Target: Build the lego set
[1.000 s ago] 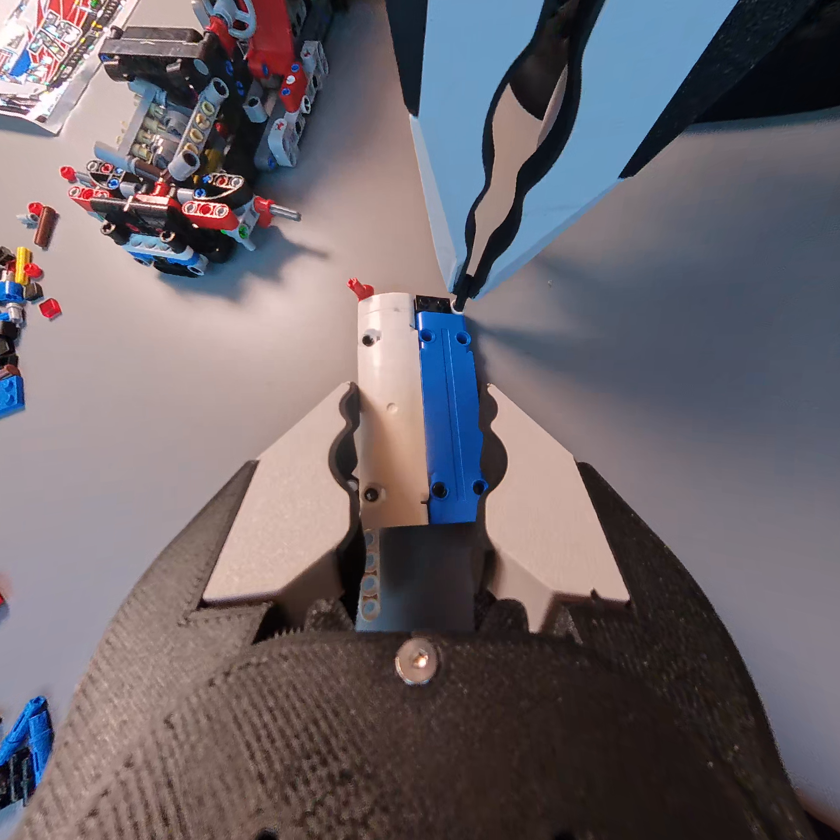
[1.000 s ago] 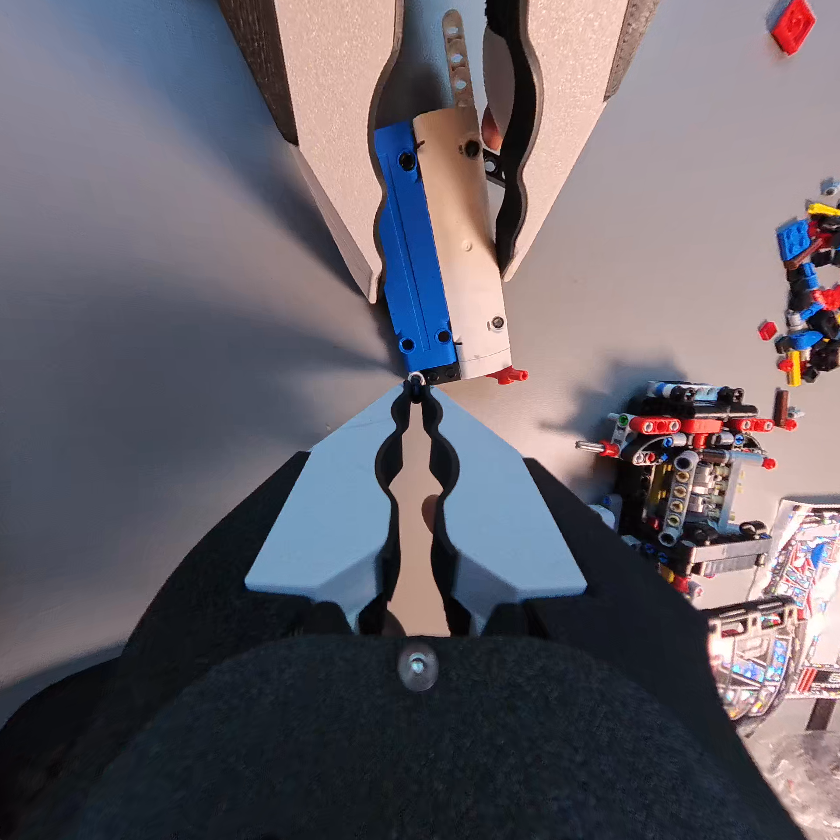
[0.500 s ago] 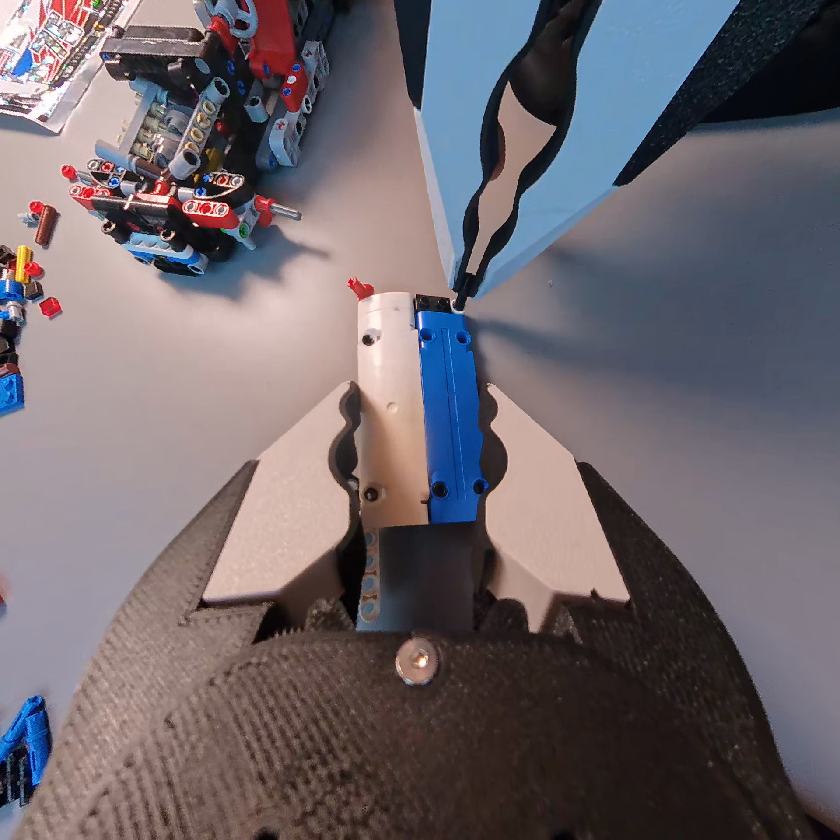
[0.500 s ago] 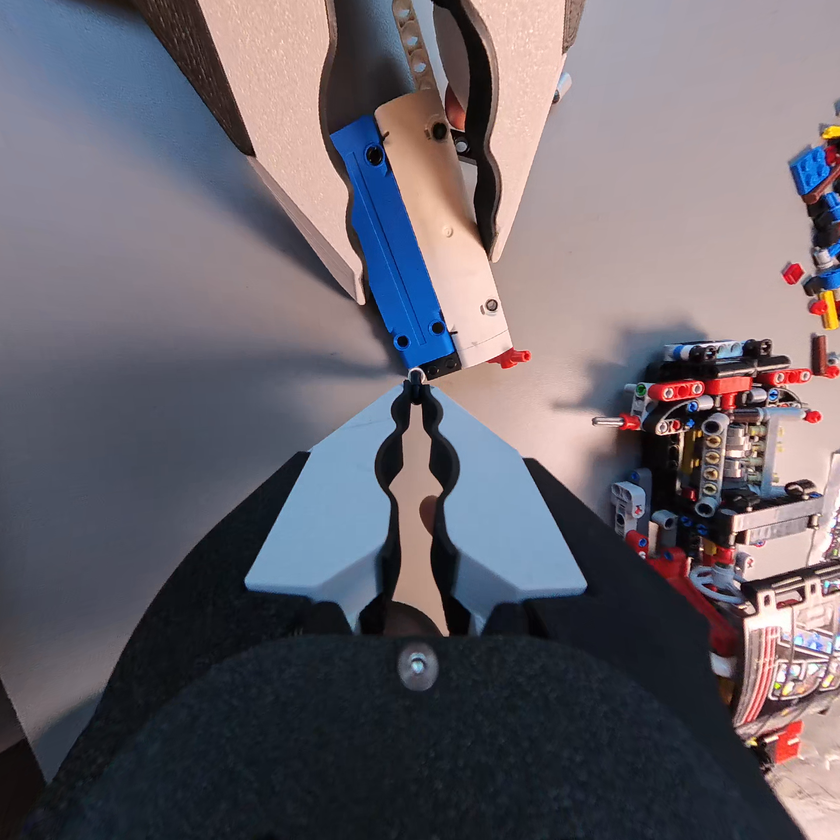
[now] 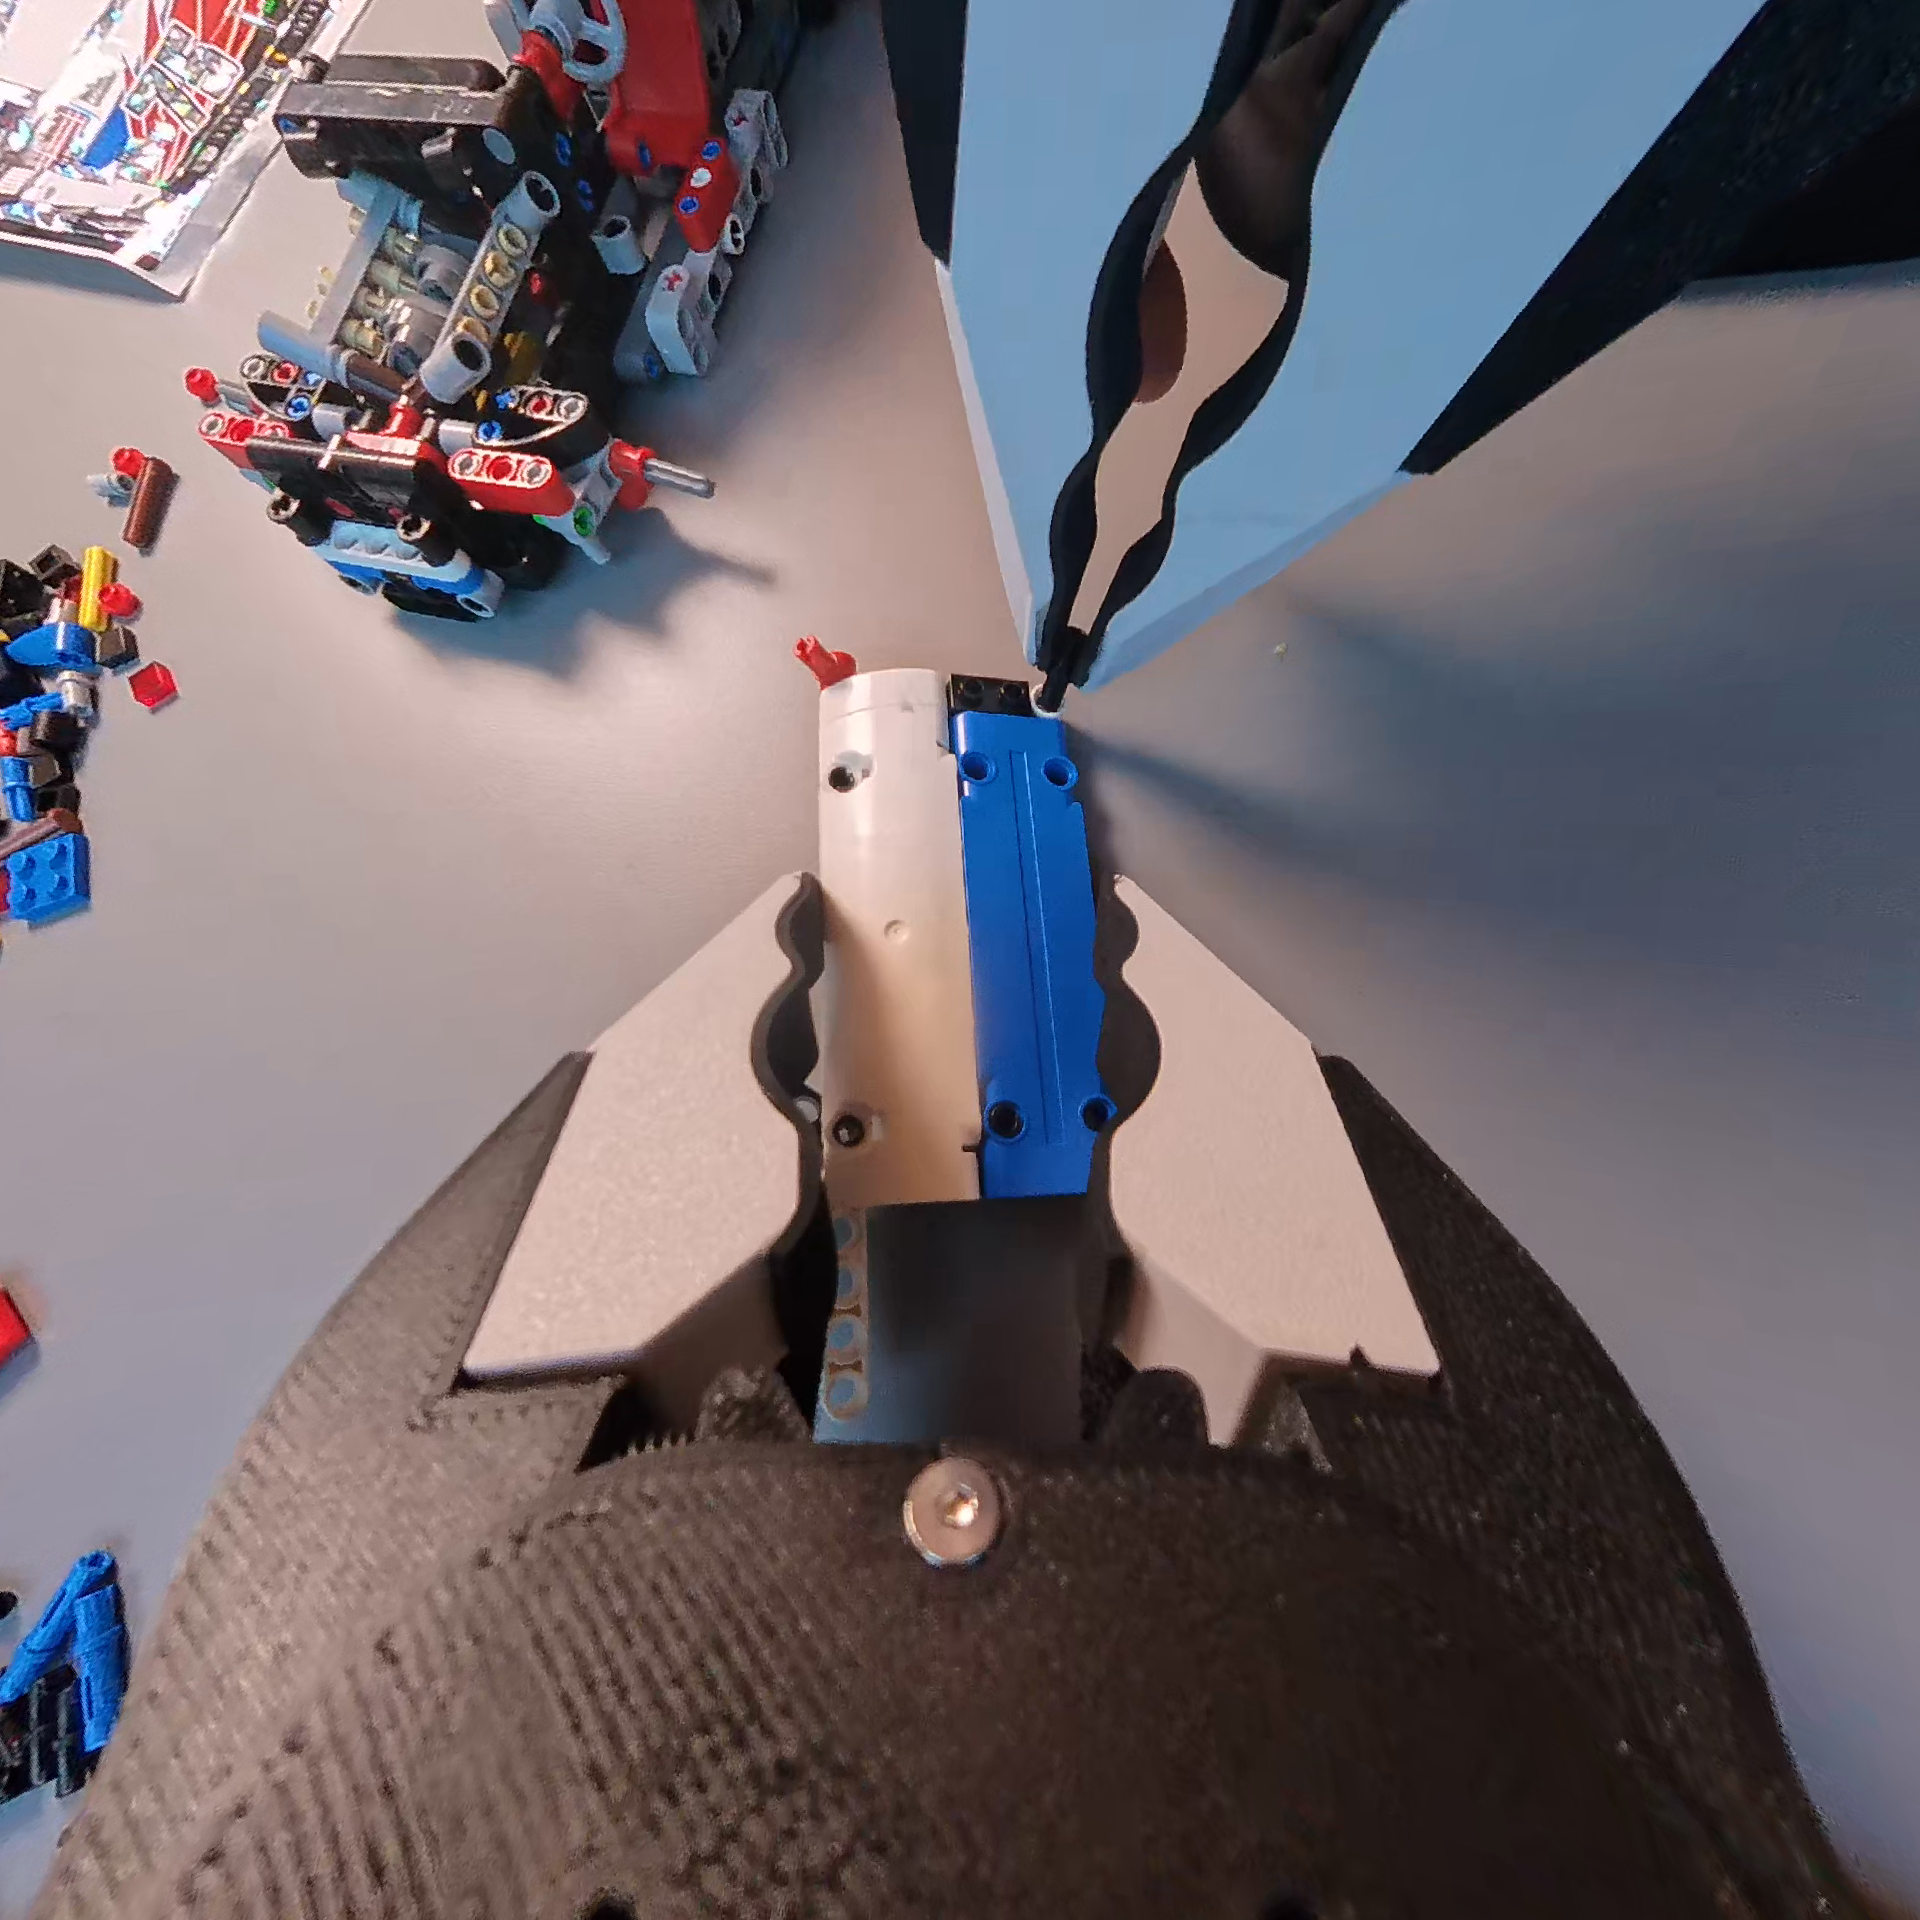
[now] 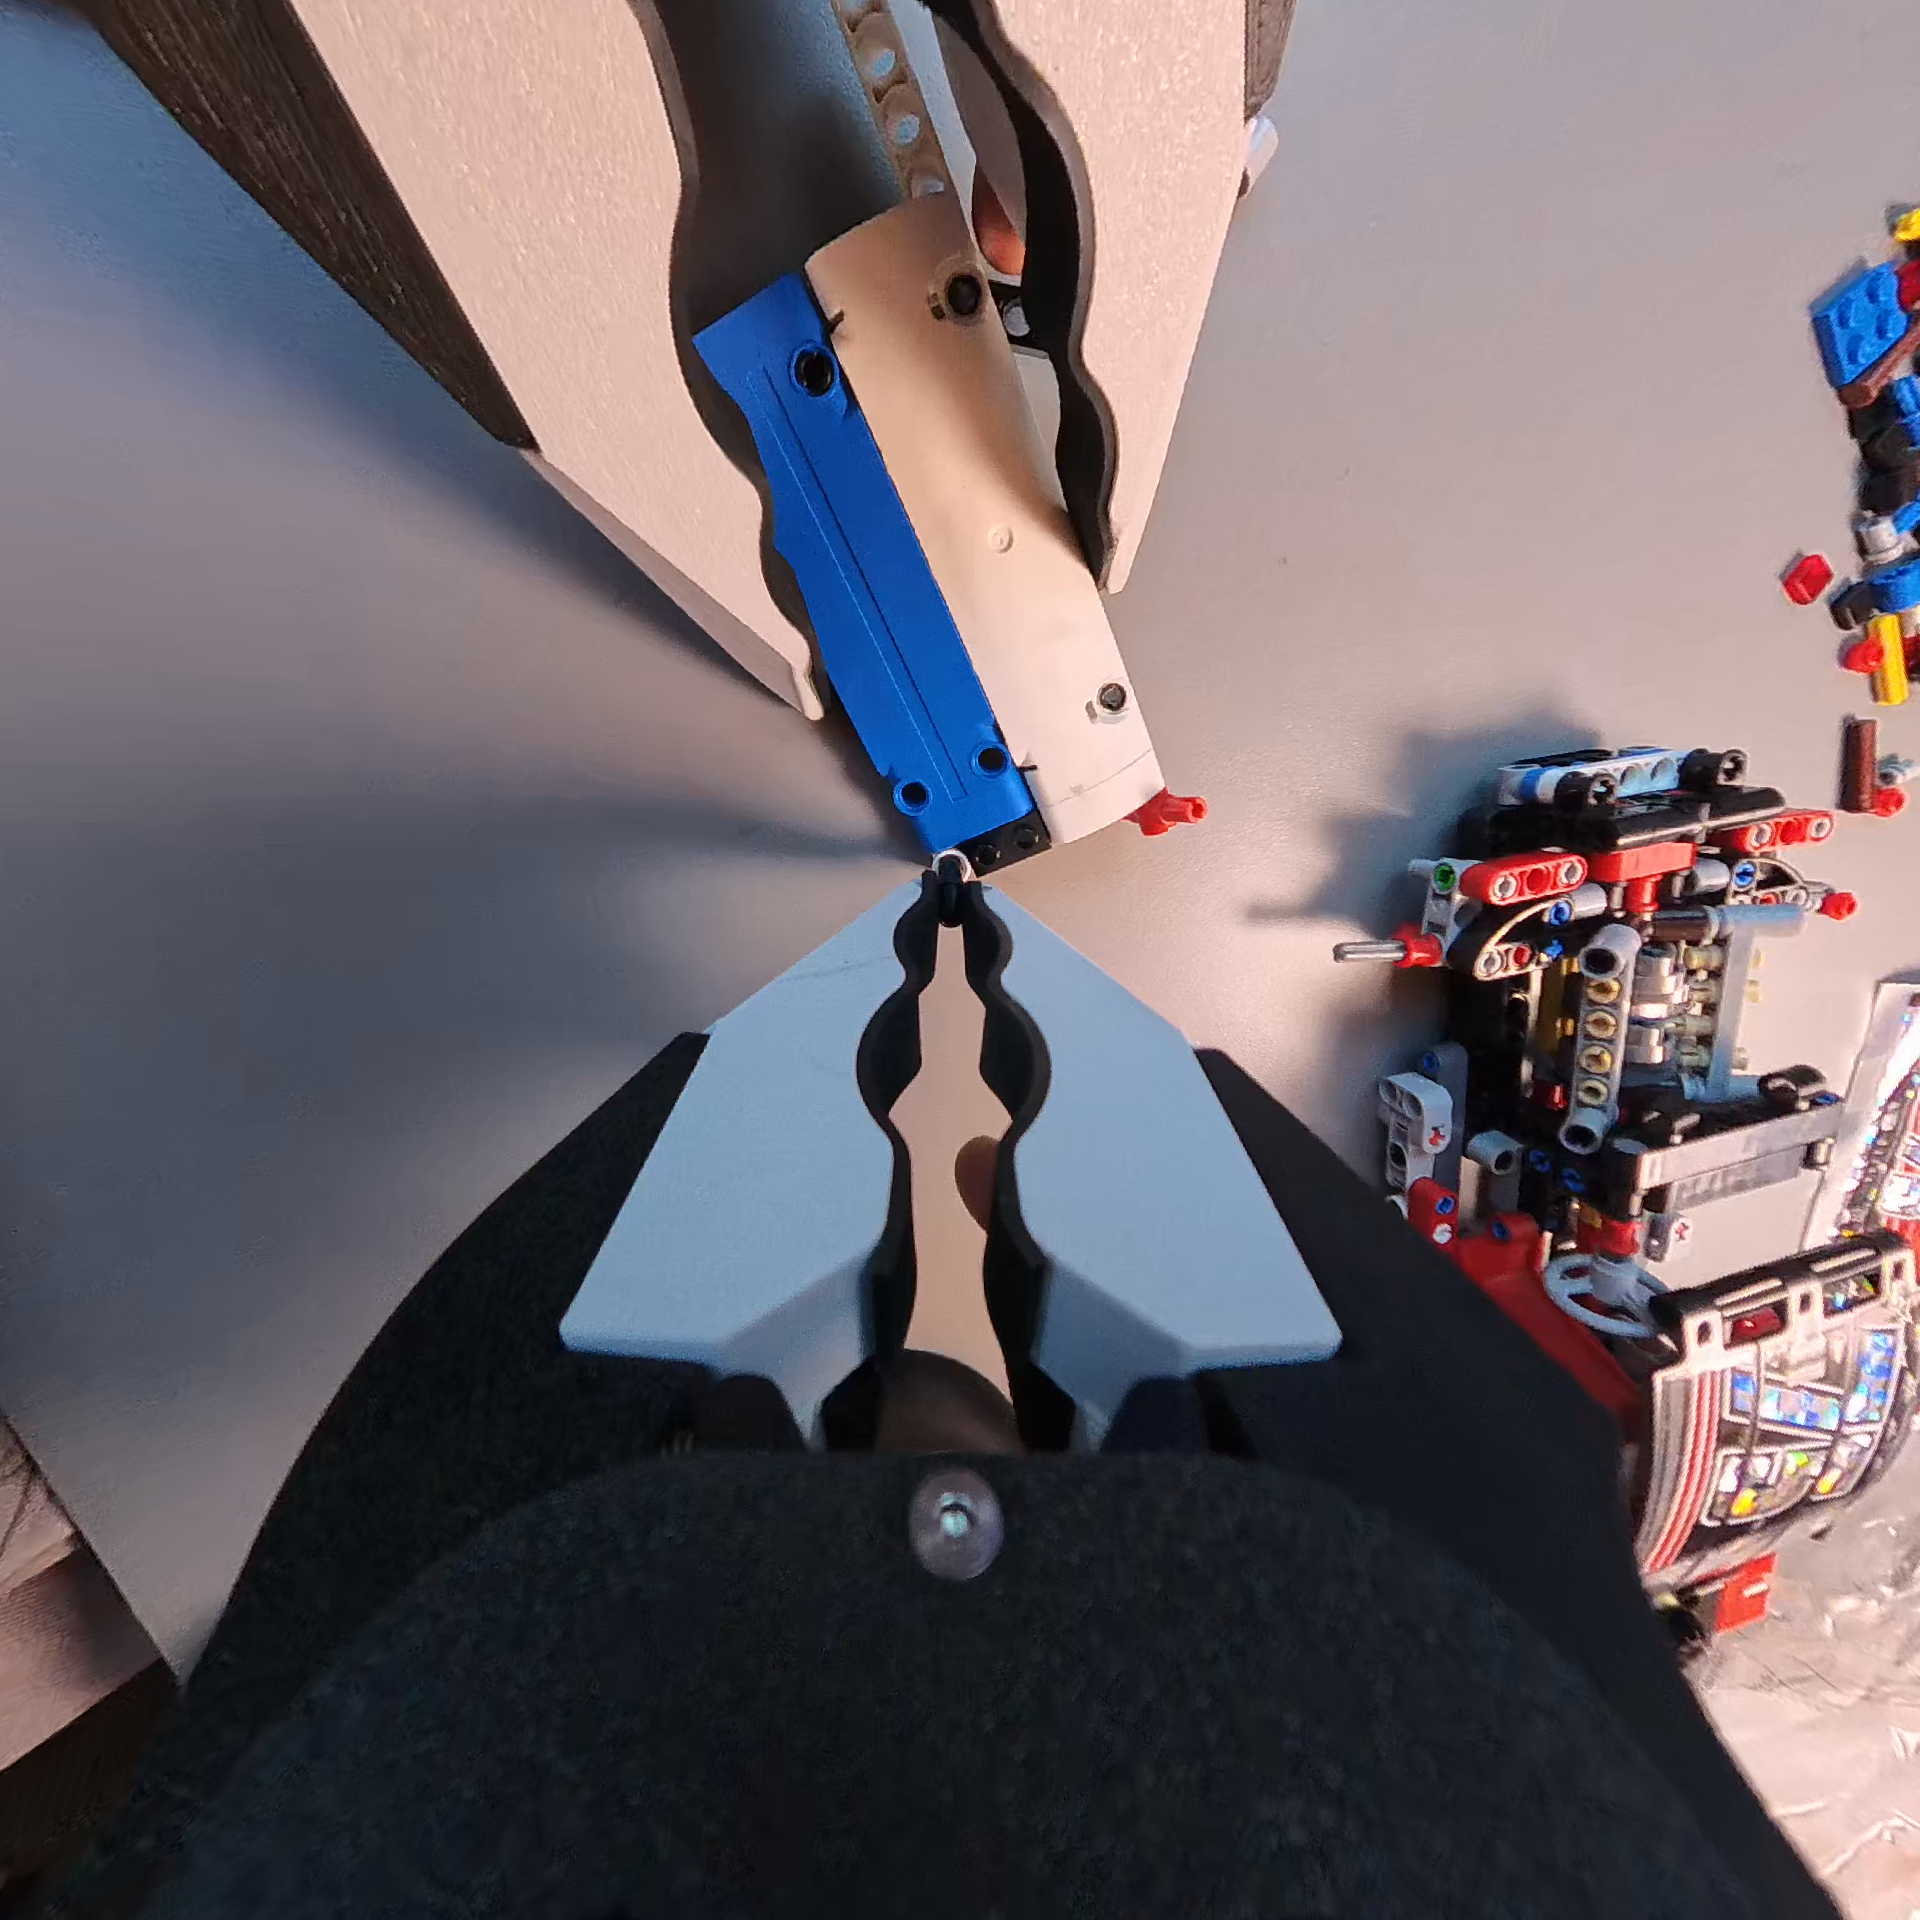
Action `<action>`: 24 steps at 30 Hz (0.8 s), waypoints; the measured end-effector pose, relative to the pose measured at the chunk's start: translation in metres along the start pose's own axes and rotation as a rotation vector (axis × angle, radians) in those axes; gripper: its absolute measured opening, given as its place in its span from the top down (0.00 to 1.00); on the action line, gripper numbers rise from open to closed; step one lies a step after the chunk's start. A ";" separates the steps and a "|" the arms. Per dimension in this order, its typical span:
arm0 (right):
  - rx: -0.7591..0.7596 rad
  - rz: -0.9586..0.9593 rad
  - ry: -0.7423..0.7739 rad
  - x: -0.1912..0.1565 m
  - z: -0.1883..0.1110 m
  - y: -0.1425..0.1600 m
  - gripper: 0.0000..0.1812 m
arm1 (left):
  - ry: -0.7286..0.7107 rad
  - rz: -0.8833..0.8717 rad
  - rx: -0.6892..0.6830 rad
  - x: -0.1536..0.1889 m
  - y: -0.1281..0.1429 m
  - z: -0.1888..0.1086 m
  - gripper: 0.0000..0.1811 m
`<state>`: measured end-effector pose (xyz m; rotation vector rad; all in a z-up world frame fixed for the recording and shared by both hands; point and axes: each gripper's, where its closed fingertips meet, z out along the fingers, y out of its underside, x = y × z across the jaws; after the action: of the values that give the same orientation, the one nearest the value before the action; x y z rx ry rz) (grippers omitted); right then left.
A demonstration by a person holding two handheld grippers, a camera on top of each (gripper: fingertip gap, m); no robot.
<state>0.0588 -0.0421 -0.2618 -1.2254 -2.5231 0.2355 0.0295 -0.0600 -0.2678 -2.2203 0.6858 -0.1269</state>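
On the grey table [image 5: 1558, 935], going left to right in the left wrist view, loose small bricks [image 5: 57, 665] lie scattered by the left edge, the half-built model [image 5: 457, 343] stands toward the far left corner with a printed sheet [image 5: 125, 114] beyond it, and the task's piece in hand sits mid-table: a sub-assembly of a white curved panel [image 5: 894, 914] joined side by side with a blue panel [image 5: 1029, 935], a black brick [image 5: 987, 694] at its far end and a red pin [image 5: 823, 659] poking out beside that. It looks light, rigid and glossy, so probably slippery across its smooth faces; the joints between panels are likely the weak spot, so holding it by its long flanks seems safest. The left gripper [image 5: 961, 904] does just that, its jaws a moderate way apart and clamped on both flanks of the sub-assembly. The right gripper [image 6: 951, 894] comes in from the far side with its jaws drawn nearly together, pinching a tiny black piece with a pale ring, a small pin [image 6: 950, 869] by the look of it, whose tip touches the far corner of the black brick. Seating it will likely want a straight, gentle push, else the pin may skid off.
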 end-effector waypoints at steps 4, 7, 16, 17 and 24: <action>-0.042 0.005 -0.002 0.001 0.000 0.000 0.99 | -0.007 -0.003 0.000 -0.001 0.000 0.000 0.72; -0.059 0.065 -0.013 0.004 0.001 -0.001 0.99 | -0.013 -0.020 0.000 -0.003 0.000 0.000 0.72; -0.062 0.264 -0.031 0.013 0.004 -0.005 0.99 | -0.068 -0.033 -0.009 -0.010 0.002 0.000 0.72; -0.062 0.281 -0.039 0.013 0.004 -0.005 0.99 | -0.070 -0.035 -0.010 -0.010 0.002 -0.001 0.72; -0.097 0.297 -0.101 0.008 0.009 -0.012 1.00 | -0.073 -0.049 -0.012 -0.009 0.002 0.000 0.72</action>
<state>0.0416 -0.0431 -0.2646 -1.6672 -2.4516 0.2524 0.0209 -0.0561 -0.2678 -2.2428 0.5942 -0.0654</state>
